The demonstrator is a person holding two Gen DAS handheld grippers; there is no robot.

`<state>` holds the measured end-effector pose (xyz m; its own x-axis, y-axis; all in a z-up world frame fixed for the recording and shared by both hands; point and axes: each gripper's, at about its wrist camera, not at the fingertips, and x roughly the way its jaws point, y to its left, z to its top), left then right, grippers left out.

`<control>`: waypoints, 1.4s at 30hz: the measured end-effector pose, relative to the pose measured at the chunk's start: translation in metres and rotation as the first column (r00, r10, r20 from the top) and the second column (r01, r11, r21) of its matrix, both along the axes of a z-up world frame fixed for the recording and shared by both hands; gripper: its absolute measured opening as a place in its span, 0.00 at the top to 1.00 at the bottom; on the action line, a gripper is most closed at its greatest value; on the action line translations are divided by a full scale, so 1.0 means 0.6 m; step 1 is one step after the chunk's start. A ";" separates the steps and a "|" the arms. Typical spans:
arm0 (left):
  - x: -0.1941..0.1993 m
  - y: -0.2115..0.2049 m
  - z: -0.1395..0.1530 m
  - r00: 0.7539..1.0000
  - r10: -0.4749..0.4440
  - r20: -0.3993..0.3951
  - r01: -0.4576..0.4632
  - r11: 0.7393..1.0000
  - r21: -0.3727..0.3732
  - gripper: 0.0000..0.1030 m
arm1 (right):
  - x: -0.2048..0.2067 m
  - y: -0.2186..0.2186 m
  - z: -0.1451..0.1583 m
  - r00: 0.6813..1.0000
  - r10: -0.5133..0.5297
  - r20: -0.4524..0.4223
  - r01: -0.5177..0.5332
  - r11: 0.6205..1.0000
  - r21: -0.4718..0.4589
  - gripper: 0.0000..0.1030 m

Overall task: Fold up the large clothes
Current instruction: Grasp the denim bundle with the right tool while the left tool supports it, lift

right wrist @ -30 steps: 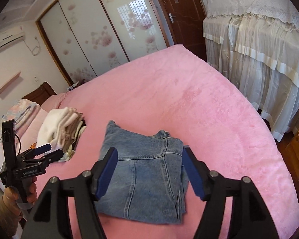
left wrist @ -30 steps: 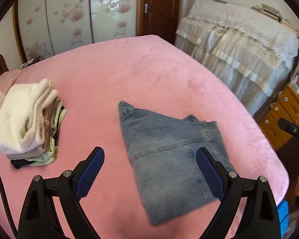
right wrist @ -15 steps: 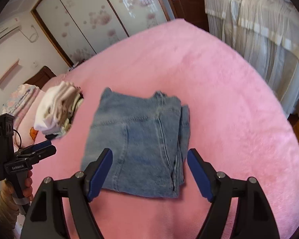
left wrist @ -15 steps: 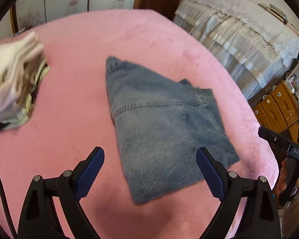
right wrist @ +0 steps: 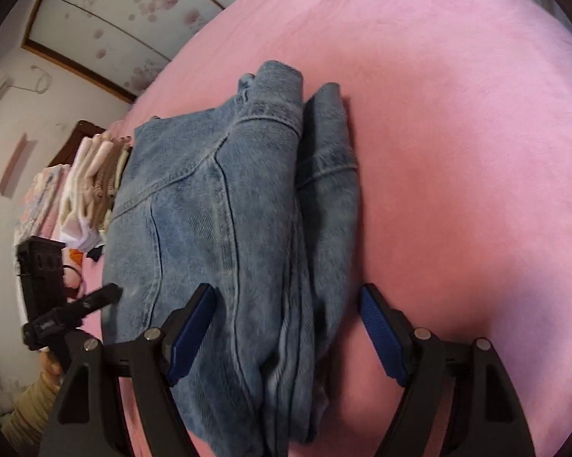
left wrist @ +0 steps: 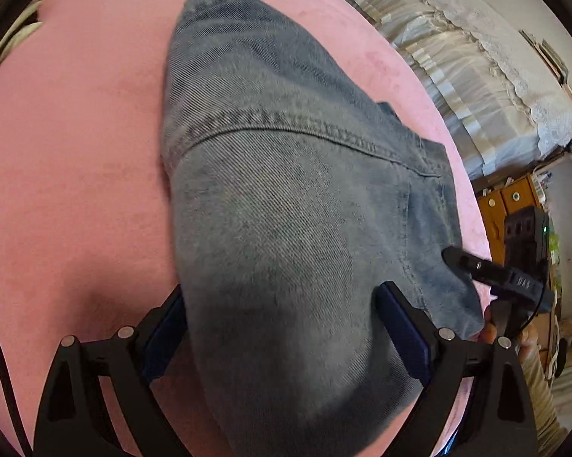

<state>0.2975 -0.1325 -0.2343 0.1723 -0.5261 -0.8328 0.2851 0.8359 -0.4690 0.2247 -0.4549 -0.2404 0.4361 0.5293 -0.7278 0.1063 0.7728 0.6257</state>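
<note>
Folded blue jeans [left wrist: 286, 190] lie on the pink bed cover [left wrist: 76, 152]. My left gripper [left wrist: 282, 304] hangs low over their near end, open, with the denim spanning the gap between its blue pads [left wrist: 400, 327]. In the right wrist view the jeans [right wrist: 217, 209] show stacked layers along their right edge. My right gripper [right wrist: 286, 304] is open and straddles that layered near edge; its right pad sits over bare pink cover. Each view also catches the other gripper at the jeans' side: the right one [left wrist: 476, 266] and the left one [right wrist: 95, 297].
A pile of folded pale clothes [right wrist: 91, 179] sits on the bed beyond the jeans' left side. A lace-covered piece of furniture [left wrist: 476, 57] and wooden drawers [left wrist: 507, 198] stand past the bed's right edge. Flowered wardrobe doors [right wrist: 133, 19] are at the back.
Both grippers have dropped and tilted down towards the jeans, which now fill both views. The right jaws have spread a little wider. The jeans have not moved.
</note>
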 end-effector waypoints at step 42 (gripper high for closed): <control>-0.272 0.253 0.269 0.993 0.040 0.114 -0.064 0.975 0.213 0.60 | -0.176 0.411 0.223 0.956 0.272 0.110 -0.267 0.962 -0.059 0.82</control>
<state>0.1340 0.0192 -0.0730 0.2898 -0.3237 -0.9007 0.2777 0.9290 -0.2446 0.1192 -0.2082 -0.1066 0.3642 0.6078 -0.7056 -0.1803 0.7893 0.5869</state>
